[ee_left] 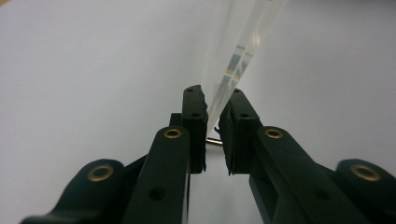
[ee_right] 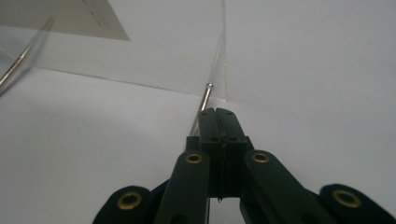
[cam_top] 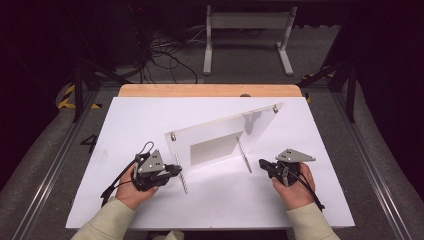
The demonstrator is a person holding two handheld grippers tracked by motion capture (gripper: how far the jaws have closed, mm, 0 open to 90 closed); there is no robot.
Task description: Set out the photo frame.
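Note:
A clear acrylic panel (cam_top: 225, 131) with a white paper insert (cam_top: 215, 149) stands tilted on the white table (cam_top: 130, 120), propped on two thin metal rods. My left gripper (cam_top: 177, 170) sits at the panel's lower left corner by the left rod (cam_top: 183, 181). In the left gripper view its jaws (ee_left: 214, 95) stand nearly closed with the panel's edge (ee_left: 238, 60) running down between the pads, and a small metal pin (ee_left: 215, 142) shows in the gap. My right gripper (cam_top: 261, 163) is shut and holds nothing. Its tips (ee_right: 216, 111) lie just short of the right rod (ee_right: 205, 97), (cam_top: 245, 157).
A wooden board edge (cam_top: 210, 90) lines the far side of the table. Beyond it on the floor stand a white metal stand (cam_top: 247, 35) and loose cables (cam_top: 165, 55). Bare white tabletop lies in front of and to both sides of the panel.

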